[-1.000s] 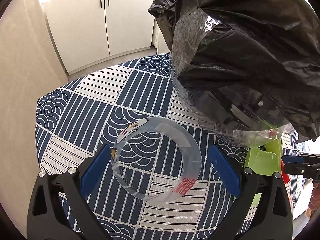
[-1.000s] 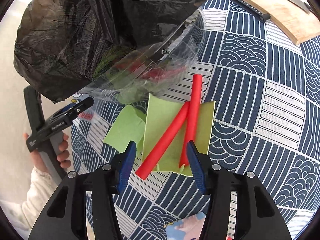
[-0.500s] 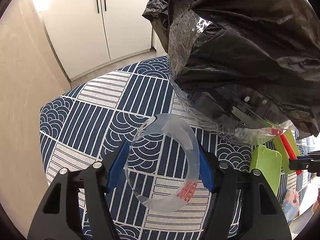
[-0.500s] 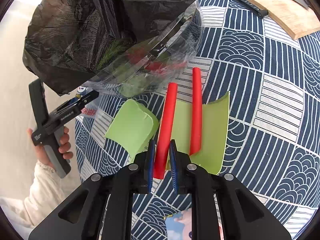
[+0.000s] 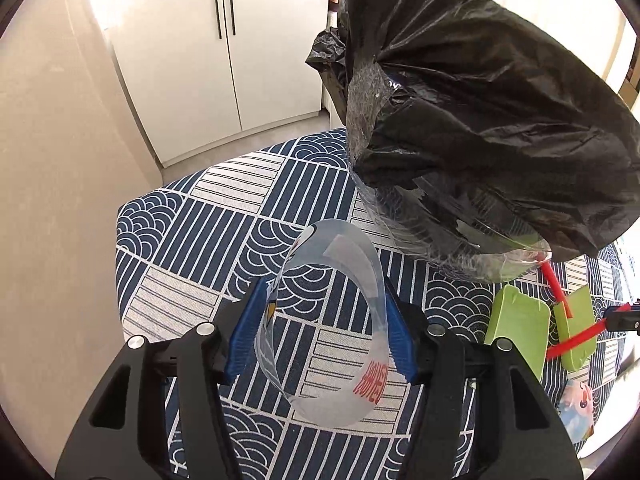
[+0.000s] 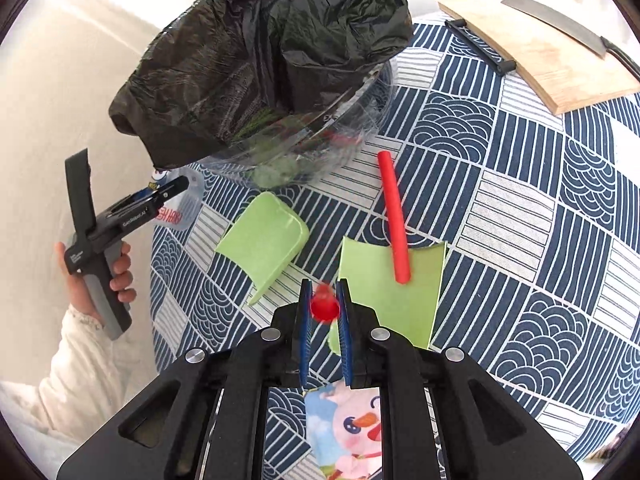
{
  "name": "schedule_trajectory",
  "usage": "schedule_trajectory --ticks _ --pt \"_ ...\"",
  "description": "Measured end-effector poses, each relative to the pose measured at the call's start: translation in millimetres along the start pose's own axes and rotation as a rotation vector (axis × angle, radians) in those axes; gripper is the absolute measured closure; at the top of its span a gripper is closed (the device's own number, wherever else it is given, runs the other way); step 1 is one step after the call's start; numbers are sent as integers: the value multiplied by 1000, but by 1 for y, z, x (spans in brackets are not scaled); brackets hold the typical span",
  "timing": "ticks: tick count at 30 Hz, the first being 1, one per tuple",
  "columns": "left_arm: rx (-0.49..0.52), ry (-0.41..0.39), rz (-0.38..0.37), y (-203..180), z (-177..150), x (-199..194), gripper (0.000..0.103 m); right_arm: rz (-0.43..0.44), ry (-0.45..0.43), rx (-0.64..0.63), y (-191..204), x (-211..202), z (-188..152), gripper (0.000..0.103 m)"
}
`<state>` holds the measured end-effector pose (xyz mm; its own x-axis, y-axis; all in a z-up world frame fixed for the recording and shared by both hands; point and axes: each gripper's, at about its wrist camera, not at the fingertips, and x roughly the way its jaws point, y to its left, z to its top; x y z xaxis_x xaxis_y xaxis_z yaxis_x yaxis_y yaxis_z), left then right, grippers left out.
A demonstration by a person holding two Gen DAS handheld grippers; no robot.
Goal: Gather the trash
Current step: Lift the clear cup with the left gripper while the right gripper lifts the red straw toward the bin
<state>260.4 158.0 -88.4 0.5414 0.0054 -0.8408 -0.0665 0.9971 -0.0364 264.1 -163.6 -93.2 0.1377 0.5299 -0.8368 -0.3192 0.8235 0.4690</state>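
Note:
My left gripper (image 5: 326, 320) is shut on a clear plastic ring with red print (image 5: 340, 332), squeezing it narrow above the patterned tablecloth (image 5: 208, 240). My right gripper (image 6: 324, 304) is shut on a red tube (image 6: 325, 306), lifted and pointing end-on at the camera. A second red tube (image 6: 394, 216) lies partly on a green paper sheet (image 6: 390, 292). Another curled green piece (image 6: 264, 240) lies to its left. The trash bin with a black bag (image 6: 272, 56) stands behind them; it also fills the upper right of the left wrist view (image 5: 488, 128).
A wooden cutting board (image 6: 540, 48) with a cleaver (image 6: 560, 20) lies at the far right. A cartoon-printed wrapper (image 6: 344, 428) lies under my right gripper. White cabinet doors (image 5: 224, 60) stand beyond the table's far edge.
My left gripper has closed tighter on the clear ring and lifted it. My right gripper has raised the red tube off the green sheet so it points end-on.

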Motion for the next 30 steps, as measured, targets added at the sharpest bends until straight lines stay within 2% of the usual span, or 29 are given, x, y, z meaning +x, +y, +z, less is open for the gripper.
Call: schedule_trajectory --ticks 3,14,22,30 --pt "-21 -6 49 -1 -10 -20 46 23 3 -58 6 -6 2 92" --pt "-126 -63 149 -4 -29 -96 46 104 -30 -205 13 -48 9 92" --pt "-117 -111 208 -29 -29 -140 46 192 -138 -293 17 -98 25 92" --pt "-106 -170 217 -55 -23 -170 46 279 -225 -394 31 -130 43 92"
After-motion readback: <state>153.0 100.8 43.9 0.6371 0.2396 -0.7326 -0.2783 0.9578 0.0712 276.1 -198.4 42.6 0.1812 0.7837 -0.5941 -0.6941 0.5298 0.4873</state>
